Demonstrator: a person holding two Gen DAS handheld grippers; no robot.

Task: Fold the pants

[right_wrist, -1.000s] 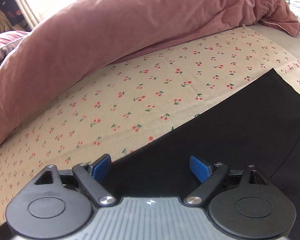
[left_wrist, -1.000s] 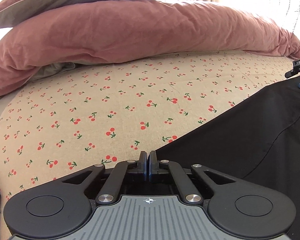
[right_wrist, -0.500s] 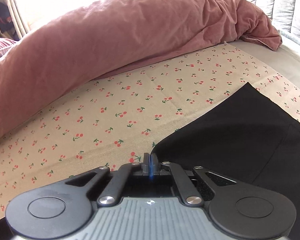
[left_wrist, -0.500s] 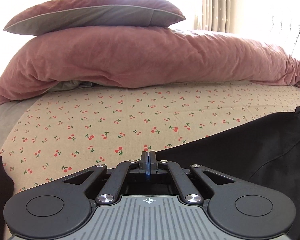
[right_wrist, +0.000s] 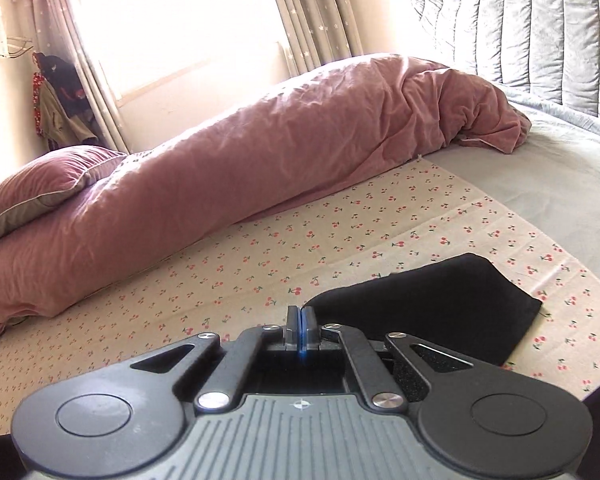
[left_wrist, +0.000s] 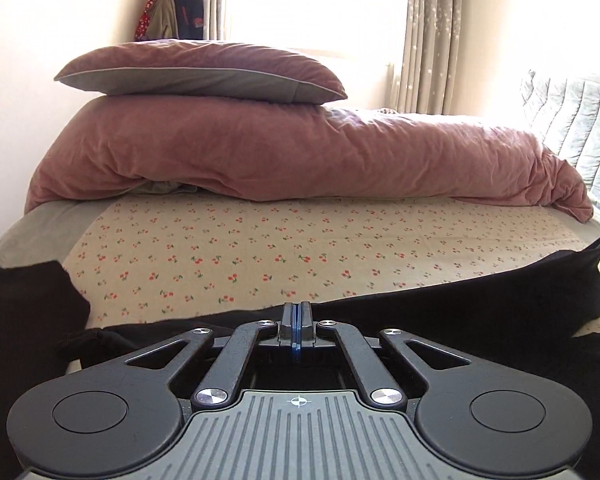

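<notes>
both claws pinched tight on the black pants: left claw (left_wrist: 297, 312) clamped on the near edge, right claw (right_wrist: 301, 328) clamped on a fold. black pants (left_wrist: 480, 300) stretched left to right across the near side of the cherry-print sheet (left_wrist: 260, 240), lifted off it at the right. pink duvet (left_wrist: 280, 152) heaped at the far side, pillow (left_wrist: 200, 68) on top.

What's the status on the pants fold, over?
Left tongs shut on black pants; right tongs shut on same pants. Edge lifted off the cherry-print sheet. Pink duvet lies beyond, not in the way.
</notes>
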